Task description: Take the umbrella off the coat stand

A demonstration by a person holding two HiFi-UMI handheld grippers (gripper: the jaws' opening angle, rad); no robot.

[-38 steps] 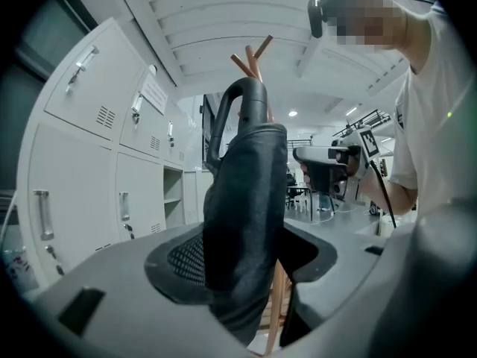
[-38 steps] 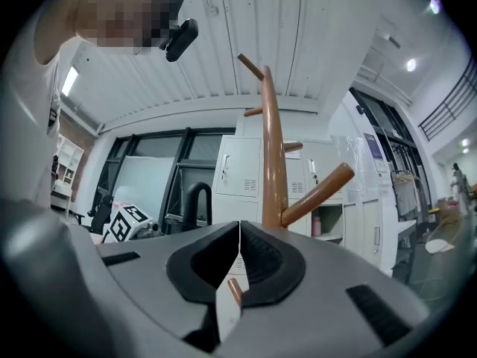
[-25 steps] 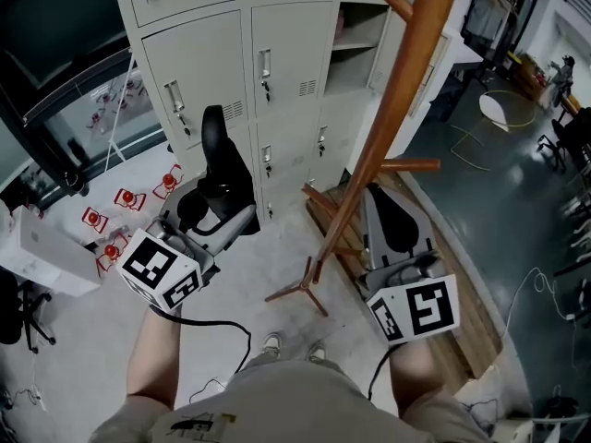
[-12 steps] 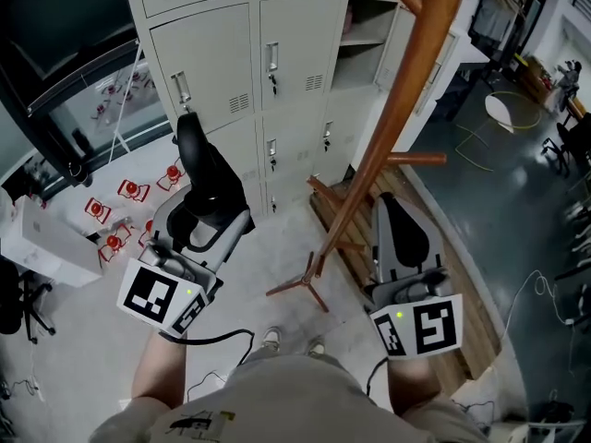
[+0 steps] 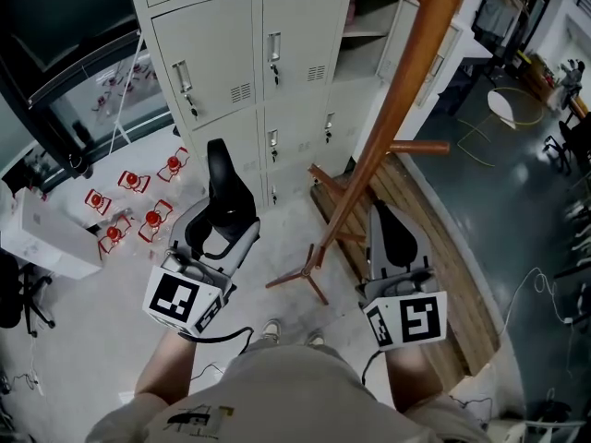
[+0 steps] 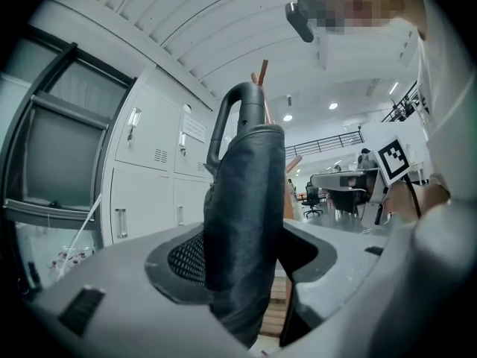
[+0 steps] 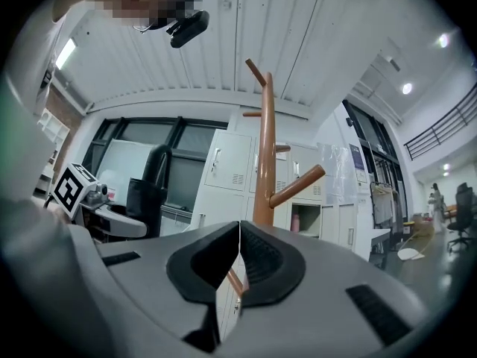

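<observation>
- Grips the folded dark umbrella (image 6: 246, 185) in the left gripper (image 6: 246, 274), jaws spread wide and pressed on the fabric, hooked handle up top.
- Has it upright and clear of the wooden coat stand (image 5: 397, 109), well off to the stand's left, in front of the grey lockers (image 5: 231, 44), touching no peg.
- Shows the right gripper (image 7: 238, 263) pinched fully together on nothing, just right of the stand's pole, over the wooden planks (image 5: 462, 275).
</observation>
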